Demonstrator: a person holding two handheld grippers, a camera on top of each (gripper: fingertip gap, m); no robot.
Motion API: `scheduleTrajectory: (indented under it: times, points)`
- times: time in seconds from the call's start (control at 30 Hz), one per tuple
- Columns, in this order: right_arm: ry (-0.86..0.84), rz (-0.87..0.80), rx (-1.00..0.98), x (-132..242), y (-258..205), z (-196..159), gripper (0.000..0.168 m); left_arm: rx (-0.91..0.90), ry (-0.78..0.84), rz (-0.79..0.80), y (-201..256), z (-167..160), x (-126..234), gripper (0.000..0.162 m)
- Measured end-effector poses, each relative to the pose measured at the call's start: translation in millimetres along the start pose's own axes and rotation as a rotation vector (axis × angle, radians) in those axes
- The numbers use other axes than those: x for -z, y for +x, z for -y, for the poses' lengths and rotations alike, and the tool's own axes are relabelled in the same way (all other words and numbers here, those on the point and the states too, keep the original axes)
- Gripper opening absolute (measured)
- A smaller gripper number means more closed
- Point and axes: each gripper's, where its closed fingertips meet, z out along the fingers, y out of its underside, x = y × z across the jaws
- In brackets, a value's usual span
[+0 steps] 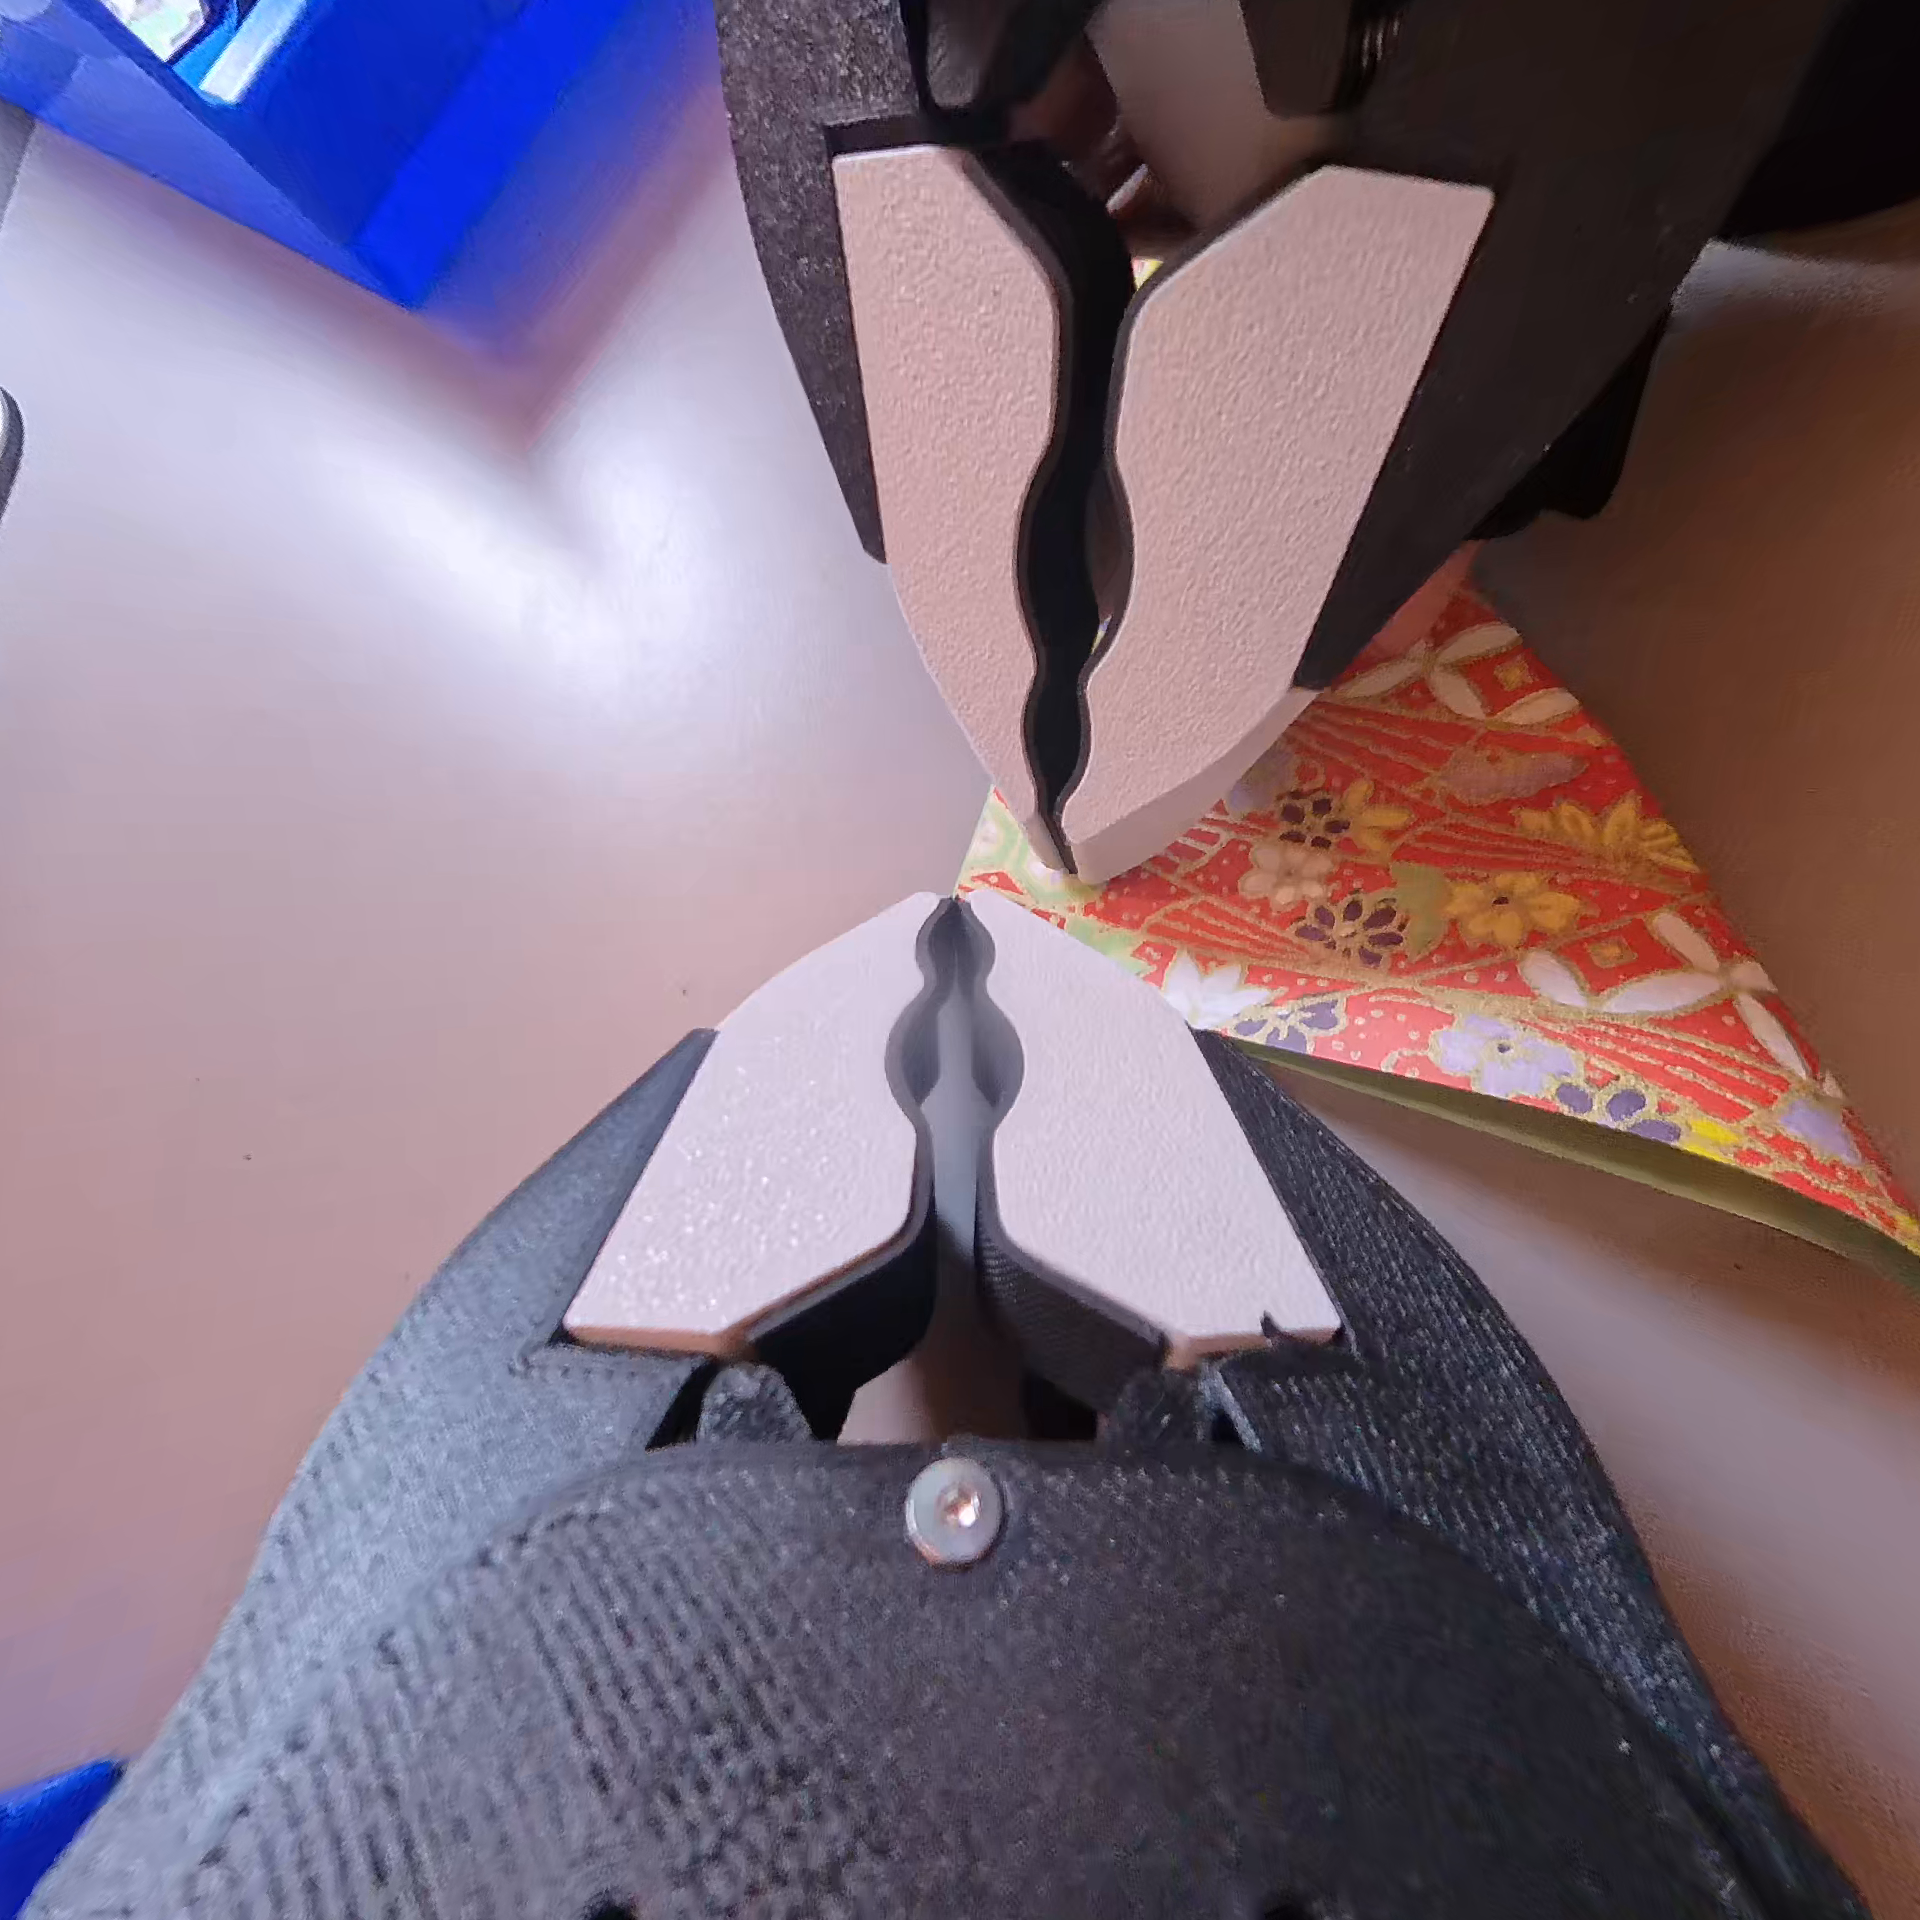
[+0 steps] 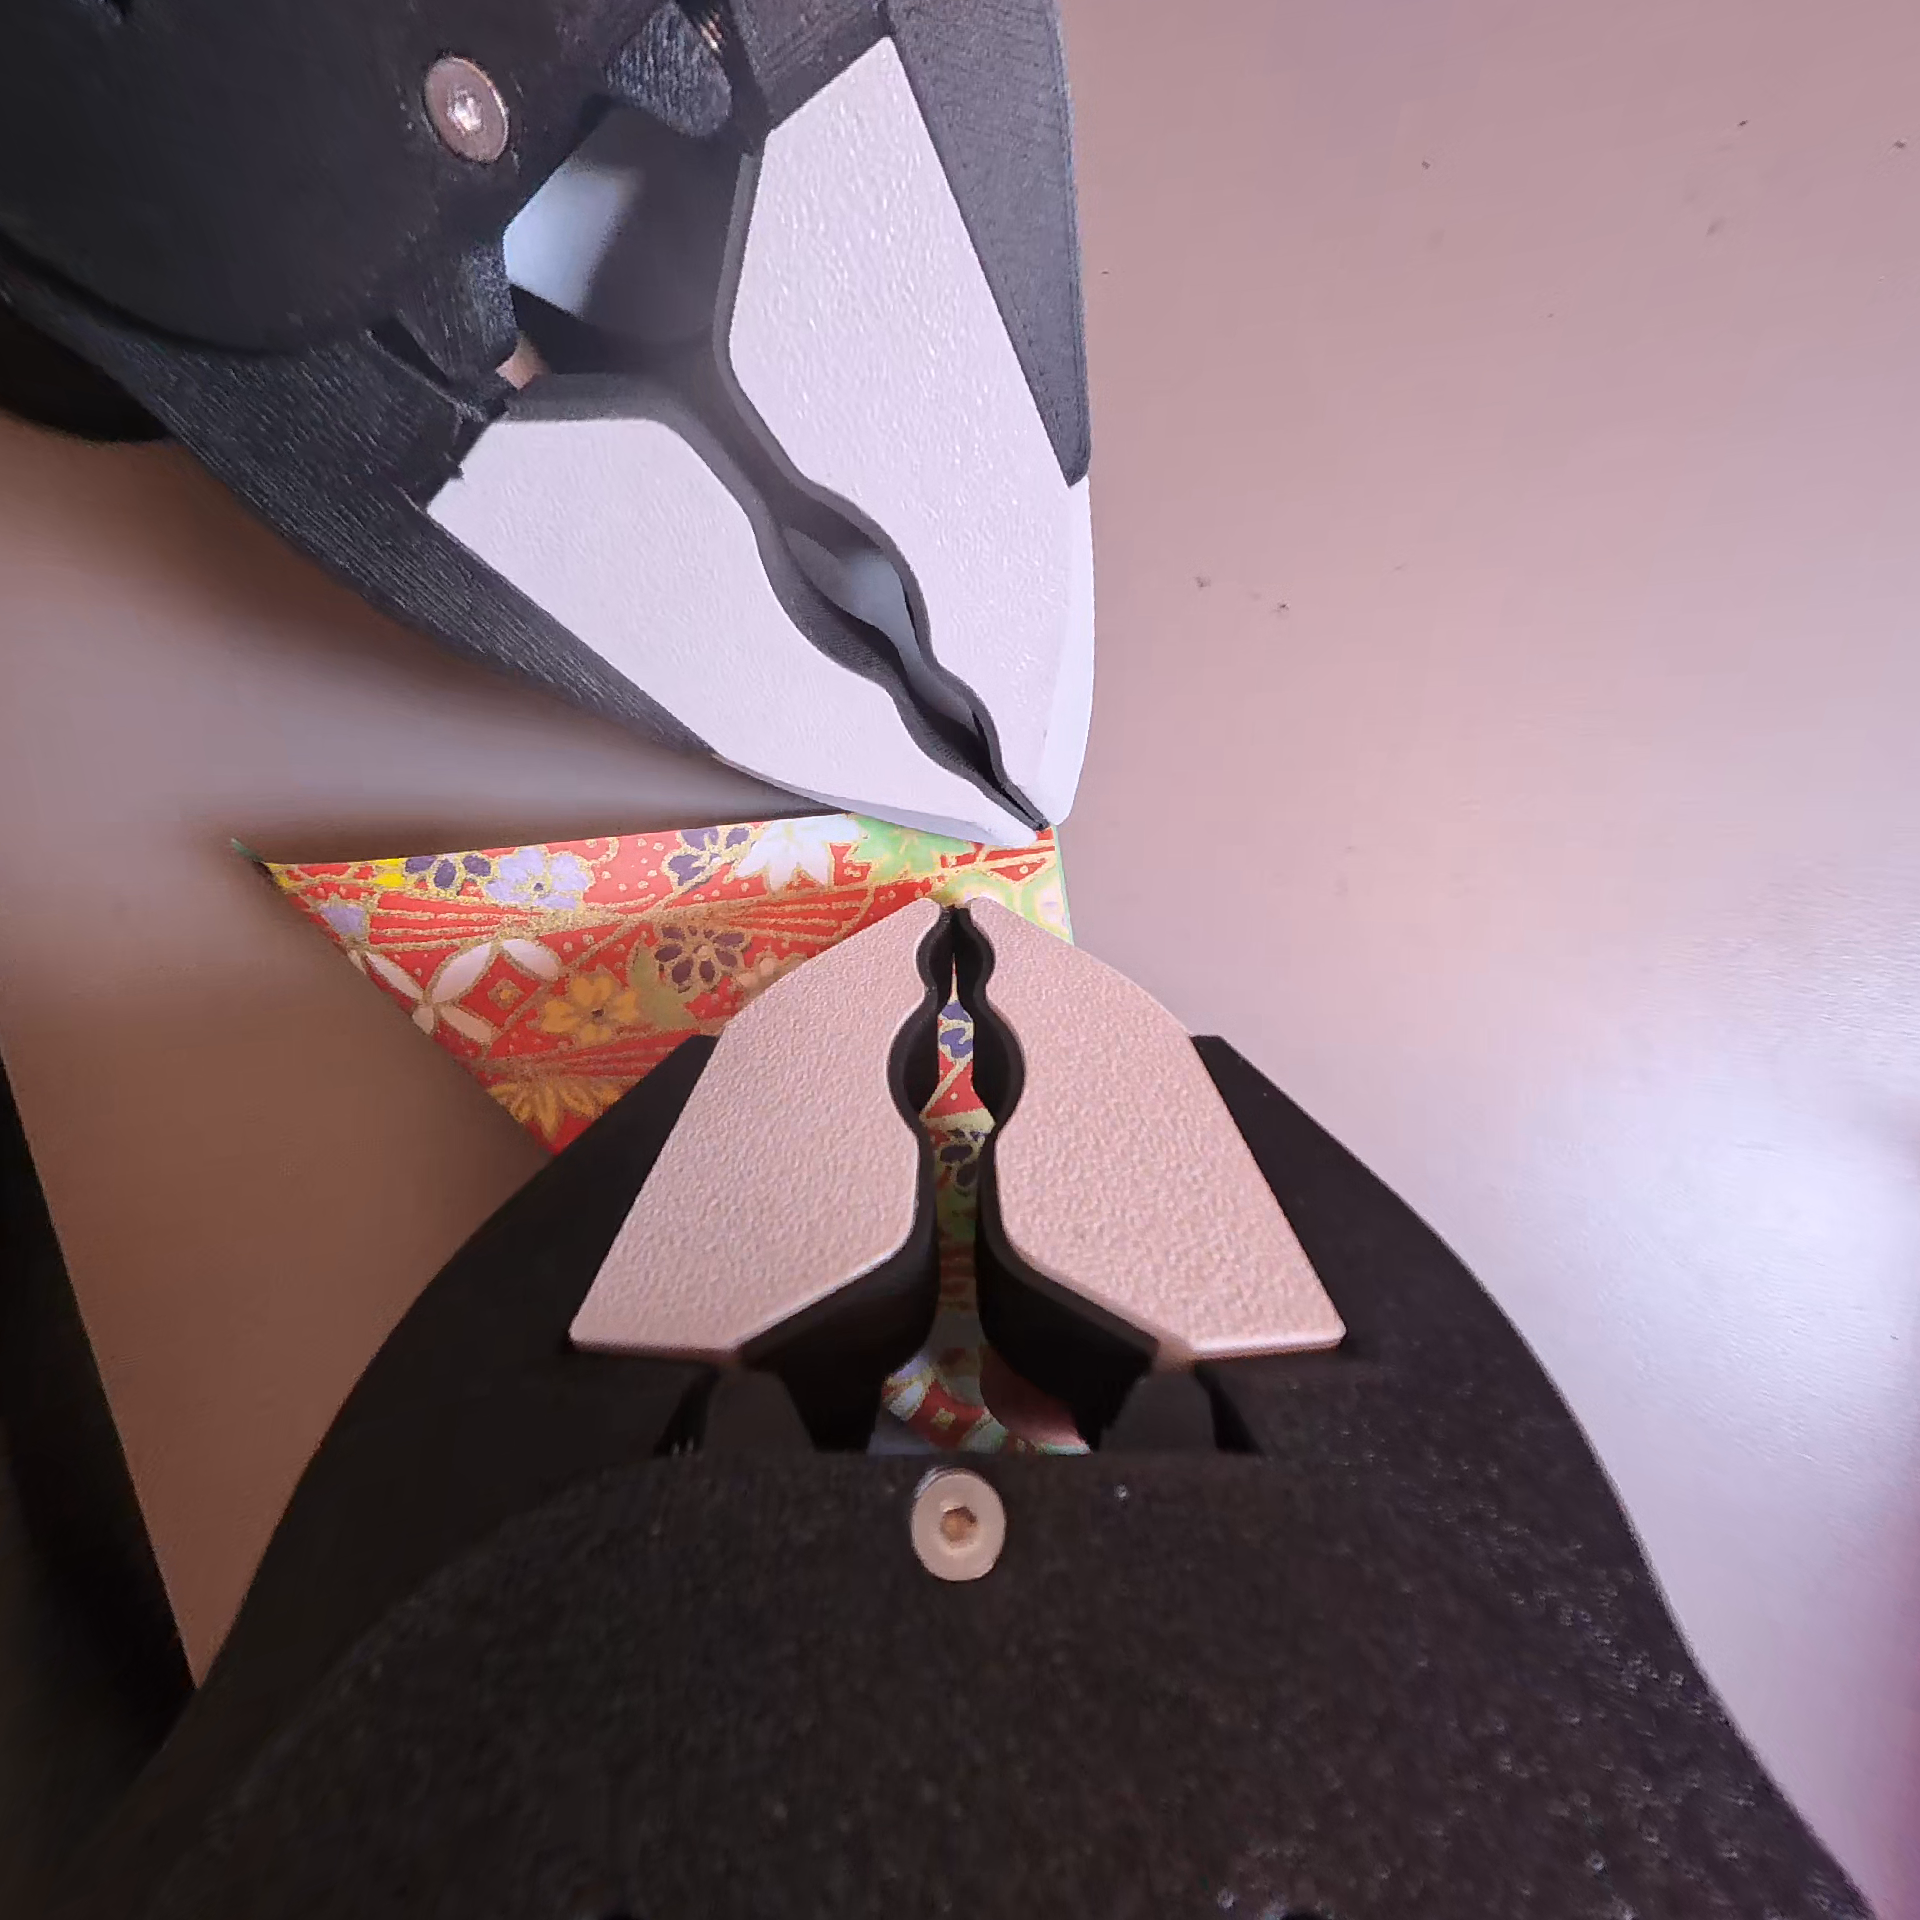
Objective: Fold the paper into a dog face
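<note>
Both jaws are closed, holding nothing: your right gripper point(image 2: 954, 914) presses the folded paper's point(image 1: 1455, 914) corner, your left gripper point(image 1: 951, 909) just beside. You seem to be creasing; next, lift a corner for an ear.

Smooth, matte grey-beige tabletop point(image 1: 364, 727) under soft light.
A glossy blue box-like object point(image 1: 343, 135) sits blurred at its far left corner; small dark specks point(image 2: 1236, 592) dot the surface.

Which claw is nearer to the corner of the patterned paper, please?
Both are close, but the right claw is nearer: its shut tip rests on the patterned paper at that corner. The left claw, also shut, sits just off the edge over the table.
</note>
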Motion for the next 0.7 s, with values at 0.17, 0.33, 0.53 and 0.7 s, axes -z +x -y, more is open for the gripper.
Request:
scheduleTrajectory:
  times: [0.17, 0.33, 0.53, 0.7]
  points:
    - [0.004, -0.025, 0.022, 1, -3, -1, 0.0, -0.017, -0.012, 0.023, 0, 0, 0, 0.0]
    - [0.008, -0.022, 0.025, 4, -13, -7, 0.0, -0.014, -0.011, 0.024, 0, 0, 0, 0.0]
    - [0.018, -0.023, -0.001, 9, -22, -17, 0.0, -0.021, -0.011, 0.026, 0, 0, 0, 0.0]
    - [0.03, -0.032, -0.015, 13, -27, -23, 0.0, -0.027, -0.011, 0.028, 0, 0, 0, 0.0]
